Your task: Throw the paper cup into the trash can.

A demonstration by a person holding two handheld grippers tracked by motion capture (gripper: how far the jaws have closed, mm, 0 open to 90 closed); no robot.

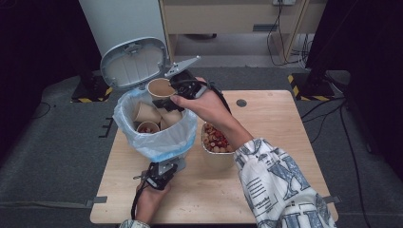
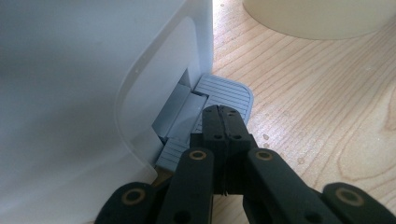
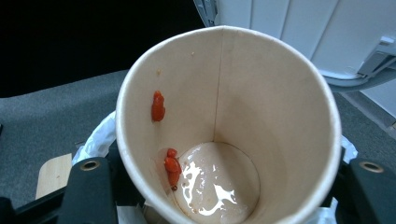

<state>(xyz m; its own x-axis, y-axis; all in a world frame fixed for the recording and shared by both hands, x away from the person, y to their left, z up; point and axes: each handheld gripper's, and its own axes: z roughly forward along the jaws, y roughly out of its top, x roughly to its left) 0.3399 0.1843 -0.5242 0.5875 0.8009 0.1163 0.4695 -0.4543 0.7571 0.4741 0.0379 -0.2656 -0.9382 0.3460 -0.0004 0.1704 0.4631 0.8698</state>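
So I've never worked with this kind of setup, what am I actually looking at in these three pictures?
No robot here: a person holds a two-jaw gripper in each hand at a wooden table. The high view looks down from above the person's side. The other two pictures come from cameras riding on the grippers.

On the table stand a pedal bin, its lid up, with used paper cups inside, and a bowl of food beside it.

The left gripper is shut and presses the bin's pedal, as the left gripper view shows close up.

The right gripper is shut on a paper cup over the bin's far rim. Its own view looks into the cup: red food scraps and a wet bottom.
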